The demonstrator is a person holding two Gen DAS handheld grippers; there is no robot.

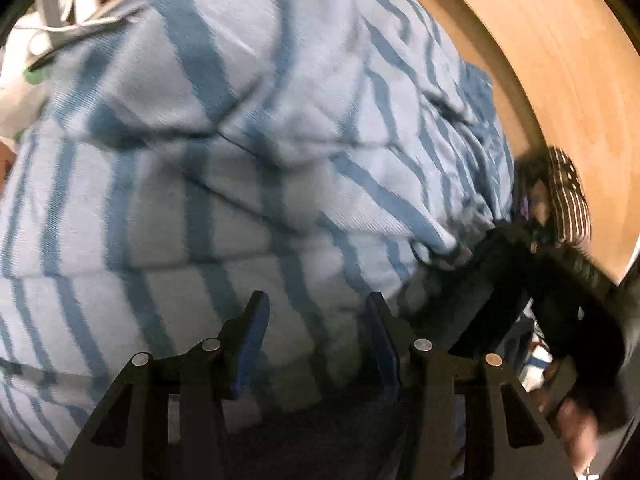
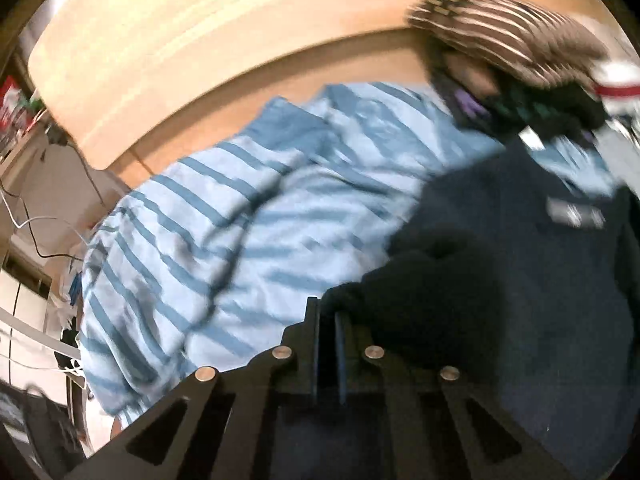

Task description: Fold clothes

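Note:
A light blue cloth with darker blue stripes (image 1: 240, 160) lies crumpled across the wooden table and fills the left wrist view. My left gripper (image 1: 316, 312) hangs just above it, jaws apart, with nothing pinched between the blue pads. In the right wrist view the same striped cloth (image 2: 240, 220) spreads to the left and a dark navy garment (image 2: 520, 280) lies over its right part. My right gripper (image 2: 328, 312) is shut, and a fold of the navy garment bunches up at its fingertips. The picture is blurred.
A brown garment with white stripes (image 2: 512, 36) sits heaped on other dark clothes at the far right, also seen as the brown striped heap (image 1: 568, 200). Bare wooden tabletop (image 2: 160, 60) runs behind the cloth. Cables and white furniture (image 2: 40, 200) crowd the left edge.

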